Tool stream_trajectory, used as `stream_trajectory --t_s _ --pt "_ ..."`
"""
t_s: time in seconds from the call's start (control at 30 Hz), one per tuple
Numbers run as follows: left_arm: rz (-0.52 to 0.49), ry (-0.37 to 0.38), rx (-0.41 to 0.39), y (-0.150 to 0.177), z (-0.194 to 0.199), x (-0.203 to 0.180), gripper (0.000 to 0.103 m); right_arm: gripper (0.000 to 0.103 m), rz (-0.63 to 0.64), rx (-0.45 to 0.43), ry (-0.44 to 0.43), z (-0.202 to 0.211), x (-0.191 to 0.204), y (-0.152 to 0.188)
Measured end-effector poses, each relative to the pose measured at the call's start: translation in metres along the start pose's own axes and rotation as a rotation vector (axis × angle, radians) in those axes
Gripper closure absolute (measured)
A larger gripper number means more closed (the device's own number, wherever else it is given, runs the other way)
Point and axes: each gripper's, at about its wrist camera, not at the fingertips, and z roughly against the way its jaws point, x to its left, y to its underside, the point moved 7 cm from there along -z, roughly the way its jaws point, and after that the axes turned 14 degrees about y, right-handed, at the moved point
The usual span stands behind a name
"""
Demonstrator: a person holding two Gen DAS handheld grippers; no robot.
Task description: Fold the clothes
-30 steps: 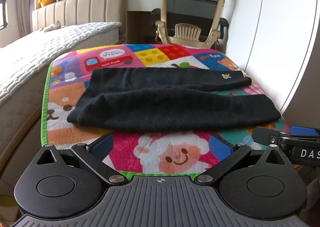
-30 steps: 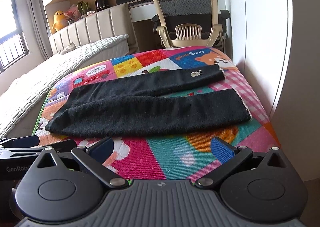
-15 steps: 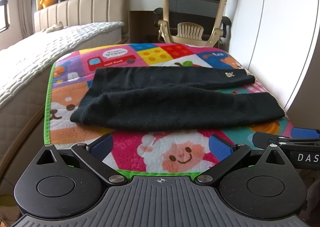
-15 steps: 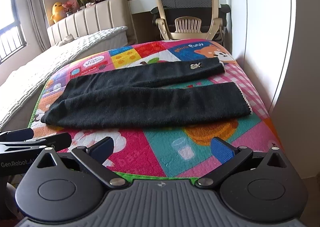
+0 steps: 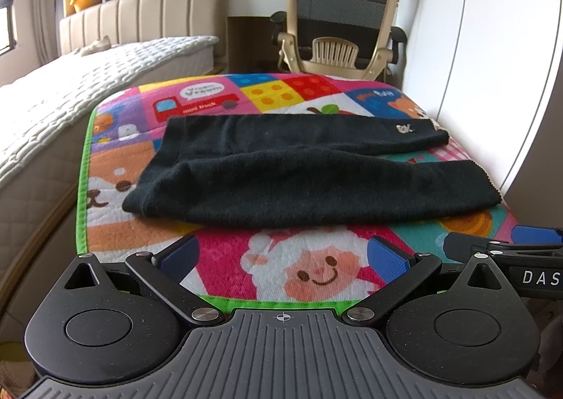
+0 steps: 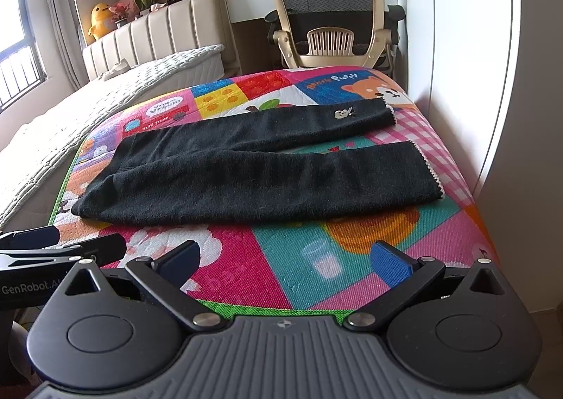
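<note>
A pair of black pants (image 5: 309, 180) lies flat across a colourful cartoon mat (image 5: 316, 268), waist at the left, the two legs running right and slightly apart at the hems. It also shows in the right wrist view (image 6: 260, 173). My left gripper (image 5: 281, 254) is open and empty, above the mat's near edge, short of the pants. My right gripper (image 6: 285, 258) is open and empty, beside it on the right, also short of the pants. Each gripper shows at the edge of the other's view.
A white quilted bed (image 5: 52, 103) runs along the left of the mat. A beige office chair (image 5: 337, 22) and a desk stand behind the mat. A white wall (image 6: 492, 82) borders the mat's right side.
Both grippers have risen slightly and tilted downward towards the mat; the right one has moved a little closer to the pants. The pants have not moved.
</note>
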Motion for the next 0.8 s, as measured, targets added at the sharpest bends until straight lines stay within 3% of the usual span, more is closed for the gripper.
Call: stream_trajectory --t_s 0.8 --pt "0.006 0.008 0.014 0.0019 -0.0037 0.0003 0.000 0.000 -0.007 0.015 -0.004 -0.0035 -0.0001 0.0009"
